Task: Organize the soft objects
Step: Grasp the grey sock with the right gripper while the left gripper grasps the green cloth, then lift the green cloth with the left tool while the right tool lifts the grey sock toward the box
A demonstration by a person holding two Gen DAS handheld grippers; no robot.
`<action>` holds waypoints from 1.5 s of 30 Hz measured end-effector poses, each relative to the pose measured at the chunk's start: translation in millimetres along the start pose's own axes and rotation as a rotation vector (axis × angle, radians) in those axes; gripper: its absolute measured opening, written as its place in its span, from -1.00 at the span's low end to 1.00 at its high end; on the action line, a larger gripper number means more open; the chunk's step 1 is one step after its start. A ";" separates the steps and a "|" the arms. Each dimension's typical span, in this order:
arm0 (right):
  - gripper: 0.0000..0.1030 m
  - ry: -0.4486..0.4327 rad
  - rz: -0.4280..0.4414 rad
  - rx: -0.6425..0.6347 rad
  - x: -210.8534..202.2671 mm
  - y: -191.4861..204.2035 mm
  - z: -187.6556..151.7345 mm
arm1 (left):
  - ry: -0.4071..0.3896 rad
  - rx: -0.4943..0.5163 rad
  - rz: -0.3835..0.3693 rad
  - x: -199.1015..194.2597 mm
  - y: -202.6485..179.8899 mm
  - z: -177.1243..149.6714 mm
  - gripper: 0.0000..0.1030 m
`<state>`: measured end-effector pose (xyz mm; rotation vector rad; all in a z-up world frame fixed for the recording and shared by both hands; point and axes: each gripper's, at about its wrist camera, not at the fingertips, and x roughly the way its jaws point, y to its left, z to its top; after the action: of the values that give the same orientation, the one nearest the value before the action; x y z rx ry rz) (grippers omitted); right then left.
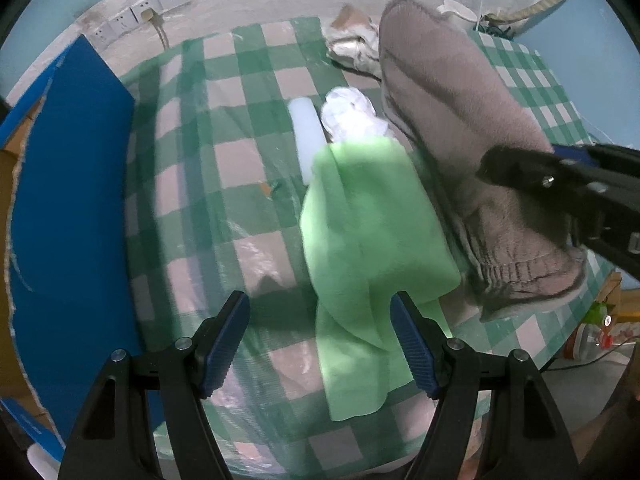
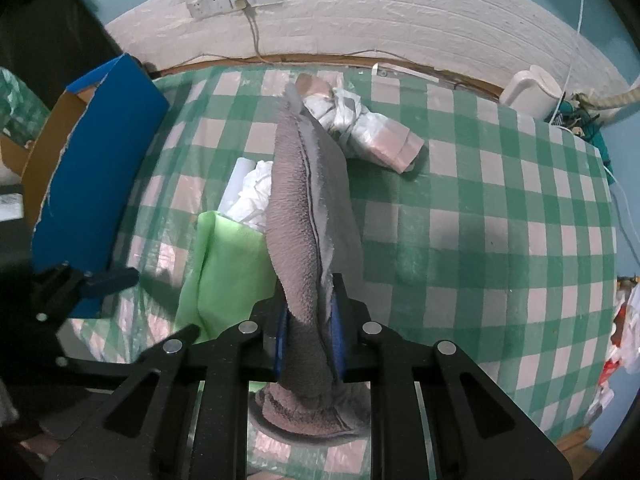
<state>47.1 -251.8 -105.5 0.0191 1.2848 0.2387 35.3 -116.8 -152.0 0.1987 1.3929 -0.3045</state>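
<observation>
A grey-brown fleece sock (image 2: pixel 308 224) hangs clamped near its cuff in my right gripper (image 2: pixel 310 336), which is shut on it; the same sock (image 1: pixel 460 128) shows at the right of the left wrist view, with the right gripper (image 1: pixel 520 168) coming in from the right edge. A light green cloth (image 1: pixel 368 232) lies folded on the checked tablecloth (image 1: pixel 200 168). My left gripper (image 1: pixel 320 344) hovers open just above the green cloth's near end, its right pad over the cloth. White crumpled fabric (image 1: pixel 352 116) and a white foam roll (image 1: pixel 306 132) lie beyond the green cloth (image 2: pixel 224 268).
A blue-lined cardboard box (image 1: pixel 68 200) stands at the table's left edge. A taped grey bundle (image 2: pixel 372 132) lies near the back wall. Wall sockets (image 2: pixel 236 0) and a white object (image 2: pixel 532 92) sit at the back. The right half of the tablecloth (image 2: pixel 500 220) is bare.
</observation>
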 end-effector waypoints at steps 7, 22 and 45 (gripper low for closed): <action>-0.69 -0.004 0.020 0.011 -2.8 -6.6 -3.9 | 0.004 0.038 0.029 14.7 -13.2 -2.4 0.42; -0.69 -0.028 0.025 0.018 -12.0 -8.8 -3.9 | -0.076 0.070 0.016 -14.1 -7.1 -4.8 -0.92; -0.69 -0.096 0.056 0.021 -49.6 6.5 3.9 | -0.286 0.006 0.003 -102.4 30.0 1.0 -0.92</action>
<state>36.7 -254.3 -56.5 0.0833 1.1924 0.2689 30.9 -79.2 -52.3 0.1559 1.1088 -0.3211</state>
